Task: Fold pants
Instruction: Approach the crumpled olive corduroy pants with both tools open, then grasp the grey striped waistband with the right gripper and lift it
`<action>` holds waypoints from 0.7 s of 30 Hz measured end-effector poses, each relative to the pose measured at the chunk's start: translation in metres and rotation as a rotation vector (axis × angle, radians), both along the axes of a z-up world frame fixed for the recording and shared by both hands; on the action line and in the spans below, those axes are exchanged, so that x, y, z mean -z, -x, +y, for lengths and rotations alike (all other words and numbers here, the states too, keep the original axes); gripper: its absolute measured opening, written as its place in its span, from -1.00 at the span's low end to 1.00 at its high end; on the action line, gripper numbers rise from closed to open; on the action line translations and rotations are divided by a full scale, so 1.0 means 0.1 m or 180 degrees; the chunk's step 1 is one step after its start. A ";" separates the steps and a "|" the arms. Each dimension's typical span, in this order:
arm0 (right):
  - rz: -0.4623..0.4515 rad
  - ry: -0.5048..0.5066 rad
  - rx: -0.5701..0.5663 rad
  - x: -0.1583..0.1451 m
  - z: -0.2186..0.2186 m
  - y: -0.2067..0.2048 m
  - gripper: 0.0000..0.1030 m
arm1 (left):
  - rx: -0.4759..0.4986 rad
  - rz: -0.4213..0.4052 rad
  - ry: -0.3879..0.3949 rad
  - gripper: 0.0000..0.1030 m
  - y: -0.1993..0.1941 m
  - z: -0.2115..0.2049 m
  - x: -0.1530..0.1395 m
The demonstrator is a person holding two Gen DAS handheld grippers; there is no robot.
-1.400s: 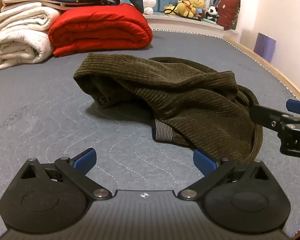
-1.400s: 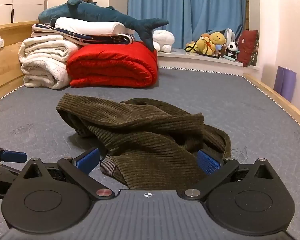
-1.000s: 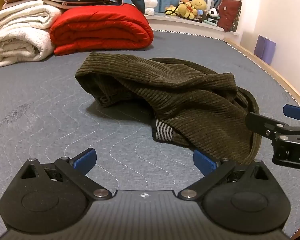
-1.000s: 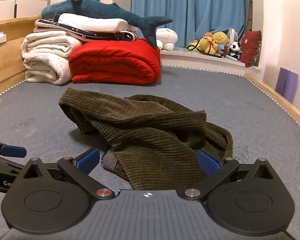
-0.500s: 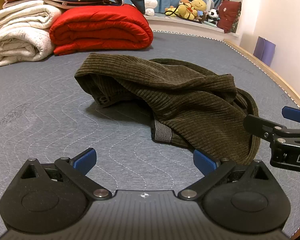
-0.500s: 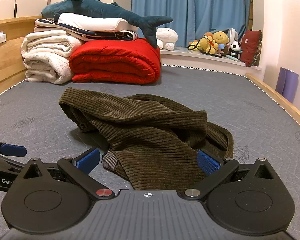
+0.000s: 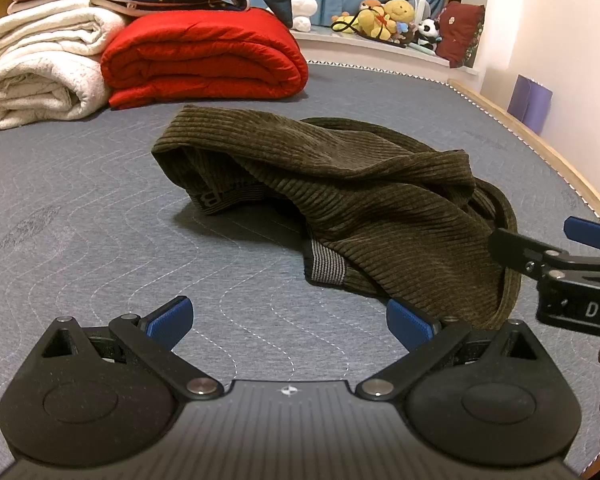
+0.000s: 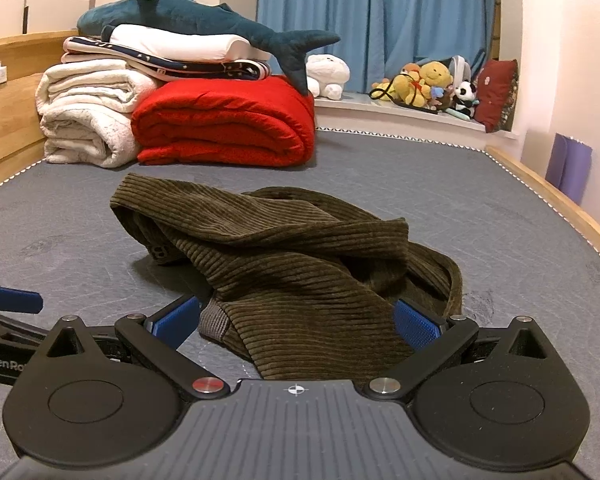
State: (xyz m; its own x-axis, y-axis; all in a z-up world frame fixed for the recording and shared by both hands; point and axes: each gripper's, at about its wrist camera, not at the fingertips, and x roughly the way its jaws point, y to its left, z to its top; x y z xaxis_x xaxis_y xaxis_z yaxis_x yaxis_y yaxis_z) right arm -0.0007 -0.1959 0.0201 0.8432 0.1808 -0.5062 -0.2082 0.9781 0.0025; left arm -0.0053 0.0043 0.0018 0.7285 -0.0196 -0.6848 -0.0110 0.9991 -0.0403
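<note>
Olive corduroy pants lie in a crumpled heap on the grey quilted mattress, a striped cuff facing me. My left gripper is open, low over bare mattress just in front of the heap's left side. My right gripper is also open, and the near edge of the pants lies between its blue pads. The two grippers see each other: the right gripper at the heap's right edge, the left gripper at the far left.
A folded red duvet, rolled white blankets and a blue shark plush are stacked at the far end. Stuffed toys sit on a ledge. A wooden bed rail runs along the right side.
Both grippers have crept slightly closer to the pants and stayed open. The pants have not moved.
</note>
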 end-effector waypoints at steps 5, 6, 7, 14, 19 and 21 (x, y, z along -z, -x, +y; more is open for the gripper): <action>-0.0005 -0.0007 0.0035 0.03 -0.03 0.00 0.99 | 0.0011 -0.0005 0.0005 1.00 0.00 0.00 -0.02; 0.0003 -0.0010 0.0046 0.03 -0.03 -0.01 0.99 | 0.0011 -0.0004 0.0005 1.00 0.00 -0.01 -0.01; 0.0008 -0.0012 0.0055 0.03 -0.03 -0.02 0.99 | 0.0009 0.0000 0.0007 1.00 0.00 0.00 -0.02; -0.0102 0.0013 0.0117 0.00 -0.05 -0.01 0.87 | -0.0036 0.0018 0.0032 1.00 -0.02 0.04 -0.03; -0.0276 -0.0157 0.0322 -0.14 -0.26 -0.16 0.14 | -0.0325 0.0010 0.0272 1.00 -0.10 0.32 -0.11; -0.0293 -0.0221 0.0316 -0.17 -0.34 -0.29 -0.02 | -0.0485 0.0045 0.0347 0.78 -0.15 0.48 -0.15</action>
